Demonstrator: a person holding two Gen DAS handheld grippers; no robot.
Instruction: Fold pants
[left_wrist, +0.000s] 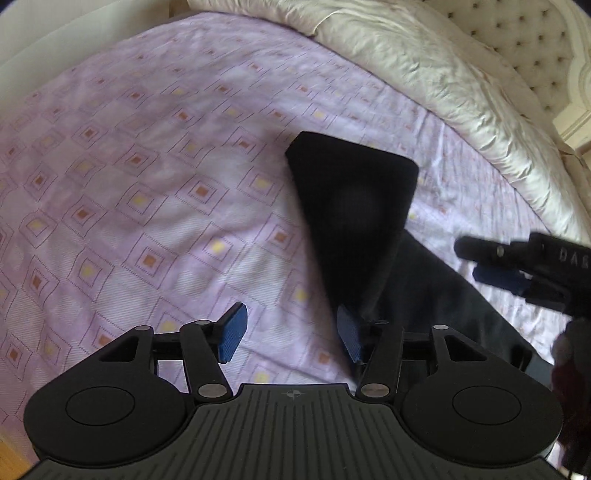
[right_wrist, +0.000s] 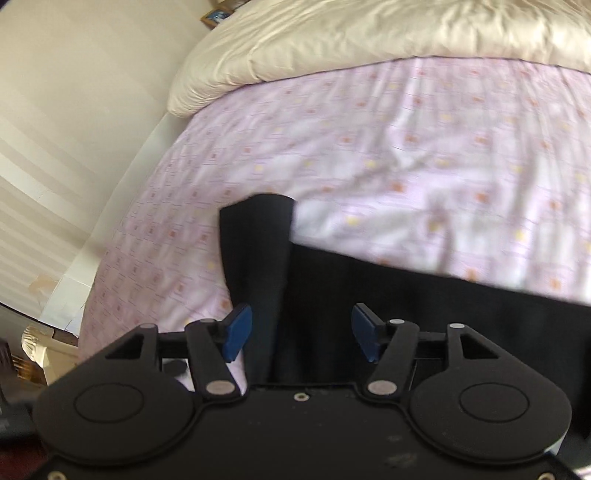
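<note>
Black pants (left_wrist: 351, 206) lie on a bed (left_wrist: 129, 166) spread with a lilac sheet of small orange and yellow squares. In the left wrist view a doubled-over end of the garment fills the centre of the frame, its squared edge pointing to the upper middle, with the rest trailing toward the lower right. The left hand-held gripper (left_wrist: 291, 334) hovers at the bottom centre with its blue pads (left_wrist: 233, 332) apart; the right-hand pad sits at the cloth's near edge, and only bare sheet shows between the two. The right hand-held gripper (left_wrist: 491, 266) enters from the right edge of that frame, above the trailing cloth.

In the right wrist view the right hand-held gripper (right_wrist: 301, 332) stands with its jaws wide apart at the bottom centre. A narrow raised flap of the pants (right_wrist: 258, 258) rises between the pads toward the middle of the frame, gripped by neither, while the broad dark body of the garment stretches to the right. A cream duvet (right_wrist: 332, 40) is bunched along the top.

With both sets of jaws off the fabric, the fold appears to rest on its own weight. The flap looks rounded, not pressed flat, so it could spring back or slide off-square. A pad catching the edge could drag the top layer askew, and the rumpled sheet at the right of this view may let the pile shift.
</note>
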